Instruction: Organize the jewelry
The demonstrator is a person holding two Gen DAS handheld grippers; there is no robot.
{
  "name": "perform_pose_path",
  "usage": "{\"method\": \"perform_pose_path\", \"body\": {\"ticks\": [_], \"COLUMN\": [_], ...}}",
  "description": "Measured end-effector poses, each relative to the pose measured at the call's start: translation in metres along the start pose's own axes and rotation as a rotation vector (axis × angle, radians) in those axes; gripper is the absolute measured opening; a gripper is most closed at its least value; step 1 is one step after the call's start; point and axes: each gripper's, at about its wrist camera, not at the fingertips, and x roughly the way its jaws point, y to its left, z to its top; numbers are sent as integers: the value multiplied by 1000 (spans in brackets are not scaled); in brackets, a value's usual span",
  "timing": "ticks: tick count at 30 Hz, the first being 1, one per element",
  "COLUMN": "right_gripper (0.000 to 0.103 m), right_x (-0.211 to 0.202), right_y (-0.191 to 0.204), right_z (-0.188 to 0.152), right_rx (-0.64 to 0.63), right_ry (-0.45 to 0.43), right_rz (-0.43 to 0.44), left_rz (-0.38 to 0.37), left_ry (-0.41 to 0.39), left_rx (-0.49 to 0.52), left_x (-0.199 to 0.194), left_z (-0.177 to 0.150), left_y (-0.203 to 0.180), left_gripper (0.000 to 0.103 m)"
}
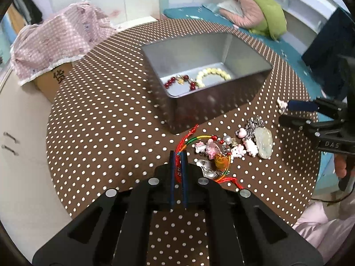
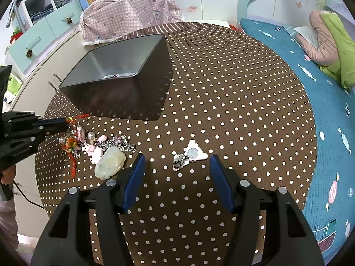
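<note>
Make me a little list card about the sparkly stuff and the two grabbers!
left gripper: shut on the rainbow cord bracelet
right gripper: open, over the white hair clip
metal tin: holds a red bead bracelet and a cream bead bracelet
still on the table: pink charms, jade pendant
table: brown cloth, white dots

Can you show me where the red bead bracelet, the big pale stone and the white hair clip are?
red bead bracelet (image 1: pixel 177 82): left wrist view, middle beads.
big pale stone (image 2: pixel 110 162): right wrist view, its middle.
white hair clip (image 2: pixel 192 153): right wrist view, round silver centre.
</note>
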Motion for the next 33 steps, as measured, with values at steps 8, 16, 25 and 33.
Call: {"method": "perform_pose_path", "body": {"ticks": [8, 16, 25, 33], "right_gripper": [57, 57, 57, 54], "right_x": [-16, -26, -21, 16], "right_y": [14, 50, 107, 138], "right_z": [3, 8, 1, 2], "right_rx": [-32, -116, -298, -354], "right_ry": [-45, -82, -77, -30], "right_rz": [39, 135, 319, 315], "left_rz": [-59, -124, -207, -161], "left_ry": [-96, -157, -211, -195], "left_rx": [-113, -215, -366, -371], "left_x": [-42, -63, -75, -74], "left_z": [-27, -34, -39, -41], "left_y": [23, 31, 43, 41], "left_gripper": [4, 4, 5, 5]}}
